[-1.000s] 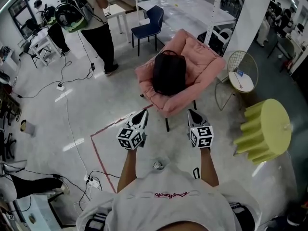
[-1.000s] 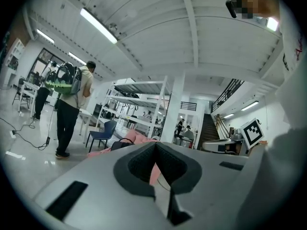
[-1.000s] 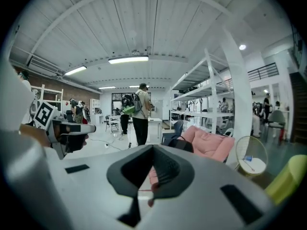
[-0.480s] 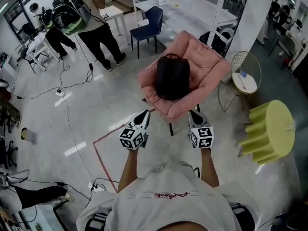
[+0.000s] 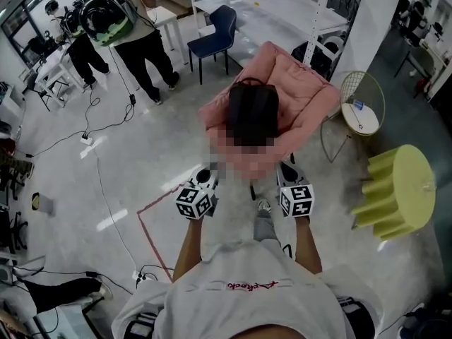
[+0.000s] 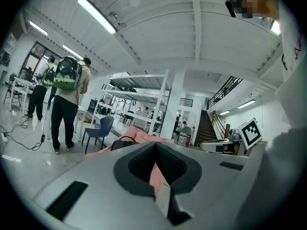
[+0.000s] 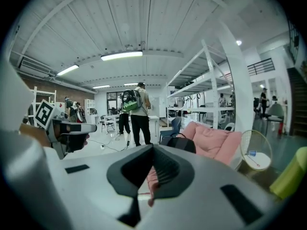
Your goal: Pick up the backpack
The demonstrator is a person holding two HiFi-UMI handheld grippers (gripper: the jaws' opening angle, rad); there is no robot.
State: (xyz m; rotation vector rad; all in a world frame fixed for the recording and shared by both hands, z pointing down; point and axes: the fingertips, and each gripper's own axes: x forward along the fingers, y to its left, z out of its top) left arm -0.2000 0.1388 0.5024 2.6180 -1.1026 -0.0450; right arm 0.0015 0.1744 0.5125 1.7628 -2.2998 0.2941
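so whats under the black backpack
The black backpack lies on a pink padded armchair, whose cushion shows at both sides and behind it. The part of the seat directly beneath the backpack is covered, so anything lying there cannot be seen.

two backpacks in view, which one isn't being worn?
The black backpack lying on the pink armchair. The other, a black and green backpack, is worn by a person standing farther off.
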